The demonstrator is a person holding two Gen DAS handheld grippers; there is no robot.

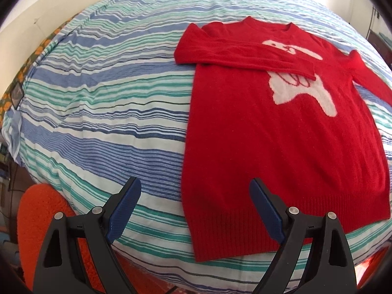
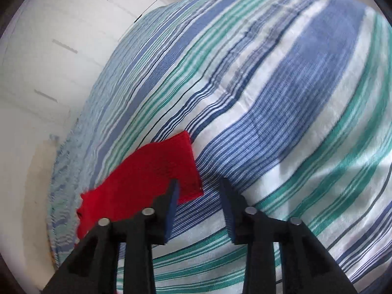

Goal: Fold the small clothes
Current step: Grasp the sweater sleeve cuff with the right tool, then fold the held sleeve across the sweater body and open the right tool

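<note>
The left gripper [image 1: 195, 188] hangs with its blue-padded fingers [image 1: 126, 207] spread wide and nothing between them, poised above the near edge of the bed, where the lower left corner of the red sweater [image 1: 281, 142] lies just beyond its right finger. The right gripper [image 2: 199, 191] is likewise spread and grips nothing; its left finger [image 2: 171, 208] sits over the edge of a red sleeve cuff [image 2: 152, 178] that lies flat on the striped bedsheet [image 2: 269, 98], though whether the finger touches the cloth cannot be told. In the left wrist view the sweater lies front up on the striped sheet (blue, green and white bands), hem toward the camera and collar away, with a white animal figure [image 1: 301, 83] knitted on the chest. One sleeve [image 1: 245, 54] is folded across the chest over that figure; the other runs out toward the right edge of the view. An orange fuzzy surface [image 1: 41, 213] shows below the bed at lower left, and a pale wall [image 2: 49, 49] stands beyond the bed in the right wrist view.
</note>
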